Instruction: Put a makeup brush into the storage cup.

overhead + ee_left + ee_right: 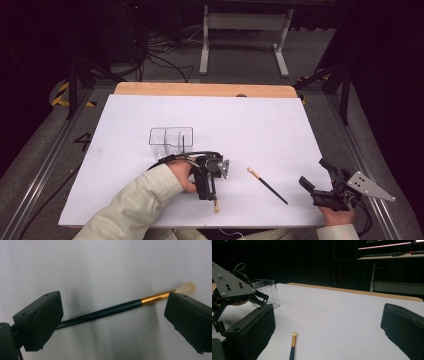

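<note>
My left gripper (pixel 212 192) sits low in the middle of the high view, pointing down at the white table (pixel 150 210). Its jaws stand wide apart and hold nothing. Between them, in the left gripper view, a makeup brush (pixel 120 308) lies flat on the table: black handle running from the lower left, gold ferrule, pale bristle tip at the upper right just past my right-hand jaw. I cannot tell whether either jaw touches it.

My right gripper (pixel 320 180) rests at the lower right of the high view, near the table's edge, jaws also spread wide and empty. Between my two grippers, at centre right of that view, a second makeup brush (pixel 267 185) lies on the table at a slant, pale tip toward the upper left.

Farther up, left of centre in the high view, stands a clear plastic organizer (pixel 171 137) with compartments, just beyond my left hand (pixel 181 175).
</note>
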The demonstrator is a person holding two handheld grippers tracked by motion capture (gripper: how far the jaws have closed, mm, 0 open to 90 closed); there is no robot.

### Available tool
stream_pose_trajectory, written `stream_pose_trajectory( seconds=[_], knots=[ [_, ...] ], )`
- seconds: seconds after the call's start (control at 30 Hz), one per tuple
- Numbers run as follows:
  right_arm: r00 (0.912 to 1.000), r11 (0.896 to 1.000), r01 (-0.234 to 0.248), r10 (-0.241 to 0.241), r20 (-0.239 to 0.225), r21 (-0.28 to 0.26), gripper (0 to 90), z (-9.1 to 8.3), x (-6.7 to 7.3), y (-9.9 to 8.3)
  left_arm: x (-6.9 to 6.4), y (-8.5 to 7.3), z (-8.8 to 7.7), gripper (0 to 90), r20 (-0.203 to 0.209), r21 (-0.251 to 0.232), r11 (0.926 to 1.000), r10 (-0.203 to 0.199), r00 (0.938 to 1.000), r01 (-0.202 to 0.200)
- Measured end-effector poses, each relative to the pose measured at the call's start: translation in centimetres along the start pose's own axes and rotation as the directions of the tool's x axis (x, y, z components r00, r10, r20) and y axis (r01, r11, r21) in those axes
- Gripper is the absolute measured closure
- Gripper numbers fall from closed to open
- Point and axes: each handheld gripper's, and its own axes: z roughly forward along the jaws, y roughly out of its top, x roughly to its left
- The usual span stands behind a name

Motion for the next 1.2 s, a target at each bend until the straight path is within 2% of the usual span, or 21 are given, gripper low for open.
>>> stream_pose_trajectory(
  seconds=[0.13, 0.4, 0.5, 0.7, 0.8, 1.03, 1.2],
  knots=[
    [1.0, 1.0, 0.003, -0.003, -0.001, -0.001, 0.3, -0.01, -0.01, 0.01, -0.05, 0.04, 0.21, 3.6, 0.014, 0.004, 1.0, 0.001, 0.9999, -0.001],
    [1.0, 1.0, -0.003, 0.003, -0.002, 0.003, 0.4, 0.02, -0.13, -0.03, 0.05, 0.03, 0.57, 5.1, 0.017, 0.036, 0.9993, 0.001, 0.9998, -0.001],
    [1.0, 1.0, -0.002, 0.002, -0.005, 0.006, 0.4, 0.07, -0.13, -0.04, 0.01, -0.01, 0.75, 6.1, 0.023, 0.028, 0.9996, -0.003, 0.9997, 0.002],
    [0.9999, 1.0, -0.014, 0.014, -0.009, 0.003, 0.4, 0.11, -0.1, -0.01, -0.05, -0.05, 0.69, 9.1, 0.009, 0.032, 0.9995, 0.006, 0.9999, -0.006],
    [1.0, 1.0, -0.006, 0.006, -0.006, 0.007, 0.4, 0.16, -0.13, -0.02, -0.19, -0.07, 0.51, 13.6, -0.009, 0.044, 0.999, 0.011, 0.9999, -0.011],
    [0.9999, 1.0, -0.006, 0.006, -0.008, 0.012, 0.5, 0.38, -0.11, -0.02, -0.37, -0.06, 0.35, 18.9, -0.013, 0.052, 0.9986, 0.013, 0.9998, -0.012],
    [0.9999, 1.0, -0.011, 0.011, -0.007, 0.021, 0.6, 0.47, -0.05, -0.04, -0.58, -0.08, 0.05, 29.7, -0.009, 0.05, 0.9986, 0.018, 0.9998, -0.018]
  ],
)
